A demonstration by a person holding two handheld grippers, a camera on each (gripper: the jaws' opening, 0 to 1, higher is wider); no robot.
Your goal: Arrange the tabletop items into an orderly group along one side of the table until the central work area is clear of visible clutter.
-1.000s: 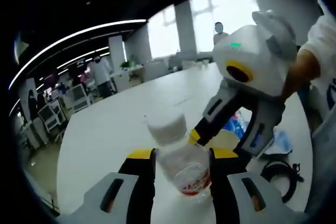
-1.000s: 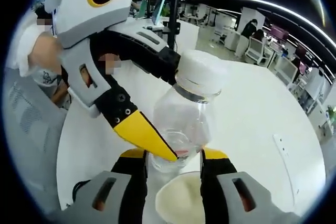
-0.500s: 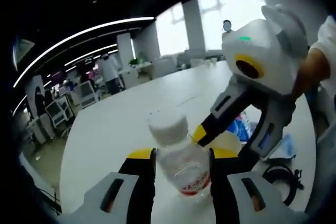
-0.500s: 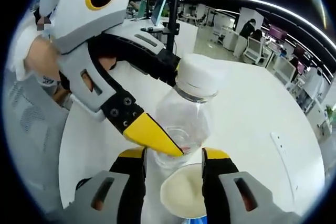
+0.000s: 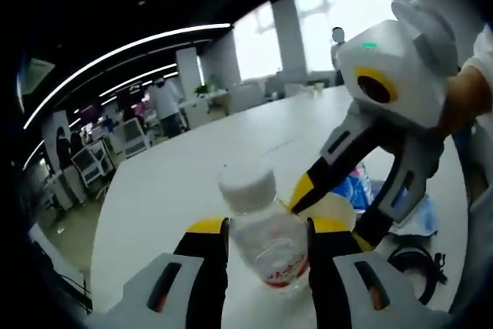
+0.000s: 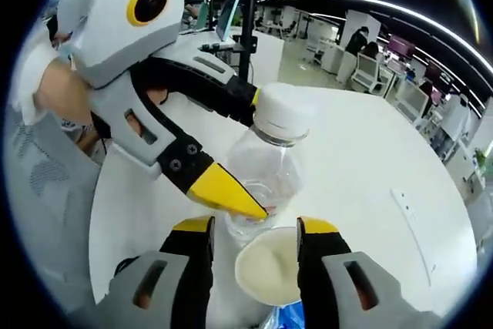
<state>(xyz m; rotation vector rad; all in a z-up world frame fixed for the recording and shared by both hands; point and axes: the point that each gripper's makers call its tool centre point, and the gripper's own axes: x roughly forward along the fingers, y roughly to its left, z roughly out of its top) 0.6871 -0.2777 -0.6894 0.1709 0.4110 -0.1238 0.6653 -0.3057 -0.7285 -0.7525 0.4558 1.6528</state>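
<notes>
Left gripper view: my left gripper is clamped on the clear plastic bottle, its yellow-tipped jaws pressed to either side of the body below the white cap, bottle upright at the 6 o'clock edge of the view. At 3 o'clock my right gripper reaches in, its jaws around a cream-lidded container just beside the bottle. In the right gripper view the same container sits between the right gripper's jaws, touching both, so I judge it grasped; the bottle stands just beyond at 12 o'clock, with the left gripper's yellow tip across its base. I read this as the carrying step, with both items held and neither yet set in a group. The next move calls for placing them side by side near one table edge without knocking the bottle against the container. The white table is smooth and mostly bare; a blue packet and a black cable lie at 4 o'clock. Beyond is an open office with ceiling light strips, bright windows and people at distant desks.
</notes>
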